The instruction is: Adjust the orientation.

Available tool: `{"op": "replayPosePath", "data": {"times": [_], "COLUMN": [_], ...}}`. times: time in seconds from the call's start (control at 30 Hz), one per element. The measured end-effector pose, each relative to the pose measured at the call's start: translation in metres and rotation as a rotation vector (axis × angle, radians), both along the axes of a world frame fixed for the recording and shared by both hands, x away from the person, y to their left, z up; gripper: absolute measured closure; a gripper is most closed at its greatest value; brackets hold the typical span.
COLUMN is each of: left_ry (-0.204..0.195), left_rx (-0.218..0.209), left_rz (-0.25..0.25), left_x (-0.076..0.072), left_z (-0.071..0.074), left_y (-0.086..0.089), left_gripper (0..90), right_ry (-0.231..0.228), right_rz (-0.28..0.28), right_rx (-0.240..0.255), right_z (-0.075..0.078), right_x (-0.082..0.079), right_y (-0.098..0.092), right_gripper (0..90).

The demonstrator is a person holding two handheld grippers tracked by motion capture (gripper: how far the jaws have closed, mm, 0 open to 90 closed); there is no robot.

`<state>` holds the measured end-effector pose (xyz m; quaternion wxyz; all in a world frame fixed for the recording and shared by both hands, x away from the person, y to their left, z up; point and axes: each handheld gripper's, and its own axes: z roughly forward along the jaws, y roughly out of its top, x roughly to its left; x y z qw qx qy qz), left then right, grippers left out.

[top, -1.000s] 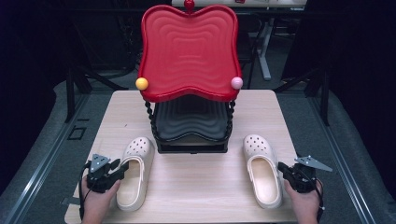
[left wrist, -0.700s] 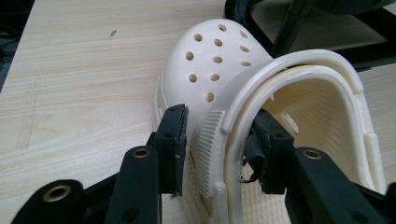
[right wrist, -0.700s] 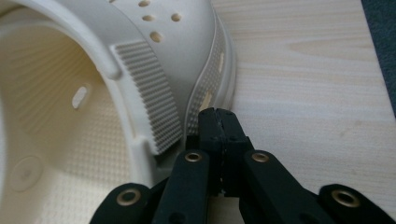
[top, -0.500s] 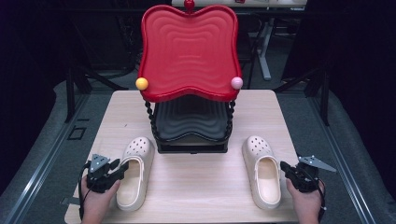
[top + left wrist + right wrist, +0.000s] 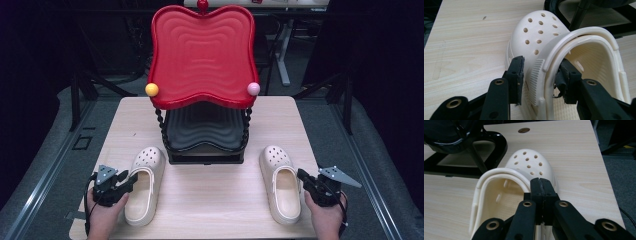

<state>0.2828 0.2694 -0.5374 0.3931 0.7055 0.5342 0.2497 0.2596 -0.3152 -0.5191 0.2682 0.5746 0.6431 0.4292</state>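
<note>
Left gripper [image 5: 116, 184] astride left clog [image 5: 144, 186] sidewall, jaws apart, one inside, one outside, ready to clamp. Right gripper [image 5: 311, 183] above right clog [image 5: 281, 184] rim, jaws together, empty. Both clogs flat on surface [image 5: 215, 200] before tiered rack [image 5: 202, 100].

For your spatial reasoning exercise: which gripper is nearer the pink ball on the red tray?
Right. The right gripper sits below the pink ball; the left gripper lies across the table.
</note>
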Motion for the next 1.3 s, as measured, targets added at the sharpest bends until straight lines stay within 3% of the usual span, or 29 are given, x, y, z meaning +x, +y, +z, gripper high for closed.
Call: {"op": "replayPosePath", "data": {"times": [0.2, 0.3, 0.4, 0.6, 0.77, 0.97, 1.03, 1.3], "left_ry": [0.002, 0.000, 0.000, 0.004, 0.002, 0.002, 0.009, 0.020], "left_rx": [-0.001, -0.002, -0.005, -0.004, -0.011, -0.018, -0.025, -0.026], "left_rz": [-0.001, -0.001, -0.002, -0.002, -0.001, -0.002, 0.000, -0.003], "left_x": [0.000, 0.000, 0.000, -0.001, -0.001, -0.001, 0.000, 0.000], "left_z": [0.000, 0.000, 0.000, 0.000, 0.000, -0.001, -0.001, -0.003], "left_y": [0.000, 0.000, 0.000, 0.000, 0.000, 0.001, 0.001, 0.000], "left_gripper": [59.9, 59.9, 59.6, 59.2, 59.1, 59.1, 59.0, 61.2], "right_ry": [0.007, -0.004, -0.007, 0.012, 0.013, 0.069, 0.125, 0.133], "right_rz": [0.002, -0.002, 0.013, 0.028, -0.002, 0.011, 0.018, 0.008], "right_rx": [0.008, -0.030, -0.045, -0.122, -0.224, -0.197, -0.188, -0.110], "right_z": [-0.001, 0.000, 0.002, 0.000, -0.002, -0.008, -0.013, -0.012], "right_x": [0.001, -0.002, -0.006, -0.006, -0.005, 0.001, 0.004, 0.007], "right_y": [-0.001, 0.000, 0.003, 0.013, 0.019, 0.015, 0.014, 0.020], "right_gripper": [90.0, 81.6, 78.8, 72.6, 67.8, 69.5, 70.9, 74.3]}}
